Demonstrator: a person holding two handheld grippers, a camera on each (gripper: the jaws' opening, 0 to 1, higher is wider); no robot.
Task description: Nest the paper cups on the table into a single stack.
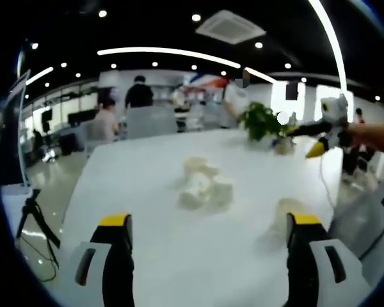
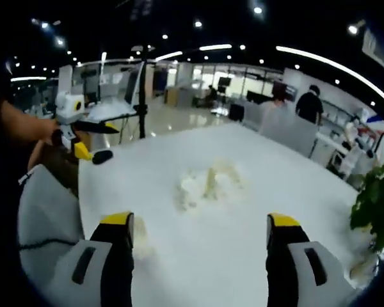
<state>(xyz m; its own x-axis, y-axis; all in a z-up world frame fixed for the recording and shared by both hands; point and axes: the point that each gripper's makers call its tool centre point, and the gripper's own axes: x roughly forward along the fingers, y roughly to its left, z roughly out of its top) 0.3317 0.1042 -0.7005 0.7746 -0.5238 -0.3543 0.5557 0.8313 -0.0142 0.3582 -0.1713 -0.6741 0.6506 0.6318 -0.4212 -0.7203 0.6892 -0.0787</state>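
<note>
Several paper cups (image 1: 203,185) sit bunched on the white table (image 1: 147,211) ahead of the left gripper (image 1: 208,233), jaws wide apart, holding nothing. Right gripper (image 2: 201,233) is wide open and empty too, cups straight ahead.

paper cups (image 1: 203,184) blurred into pale lumps, count unclear, potted plant (image 2: 376,203) cut off by edge

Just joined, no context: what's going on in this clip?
A person holds a two-jaw gripper in each hand over a white table. Both the left gripper and the right gripper are open and empty. A loose cluster of paper cups sits mid-table, with one more cup near the left gripper's jaw. Nothing is gripped yet, so nesting has not visibly begun. A potted plant stands at the far edge.
</note>
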